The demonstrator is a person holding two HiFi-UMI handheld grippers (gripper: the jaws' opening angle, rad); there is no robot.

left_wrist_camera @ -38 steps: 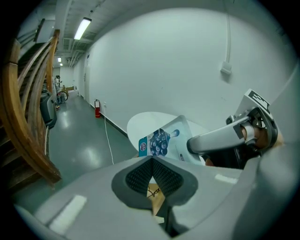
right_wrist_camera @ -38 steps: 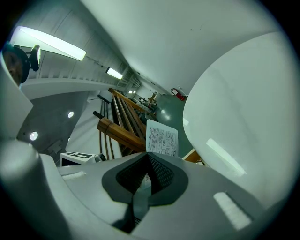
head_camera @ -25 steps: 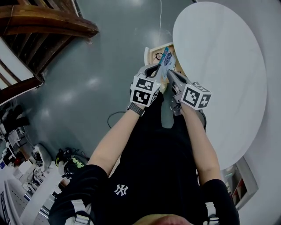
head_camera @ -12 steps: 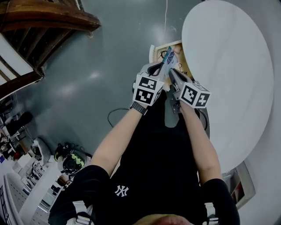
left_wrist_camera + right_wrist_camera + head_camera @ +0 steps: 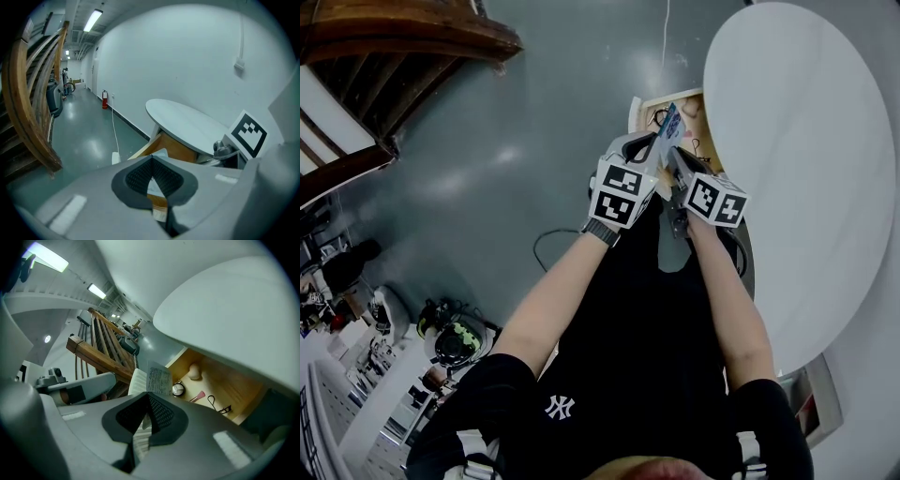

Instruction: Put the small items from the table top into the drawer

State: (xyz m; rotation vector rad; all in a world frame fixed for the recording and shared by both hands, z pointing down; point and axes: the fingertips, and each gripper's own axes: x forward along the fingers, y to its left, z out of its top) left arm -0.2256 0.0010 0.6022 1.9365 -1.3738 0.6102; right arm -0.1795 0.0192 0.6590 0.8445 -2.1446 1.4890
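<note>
Two grippers, one packet: your left gripper (image 5: 151, 161) and right gripper (image 5: 147, 397) are both clamped shut on the same flat packet (image 5: 157, 377), pinching its near end with their tips close together.

Room first. You're on a glossy grey-green floor (image 5: 506, 150). The round white table (image 5: 806, 141) is off to the right of the right gripper, and a wooden staircase (image 5: 394, 42) is well out past the left one. The open wooden drawer (image 5: 229, 383) sits just ahead of and below the tips, under the table edge. It's got a little clock (image 5: 177, 389), a pink thing (image 5: 198, 396), a beige rounded lump (image 5: 194, 371) and a black wire-looking tool (image 5: 218, 404) in it.

Writing: one face of the packet is covered in tiny print, too small to read, and the other looks blue and white. Your shirt has an NY logo (image 5: 560, 405).

The packet's long axis runs straight out from the jaws, with the free end aimed over the drawer.
</note>
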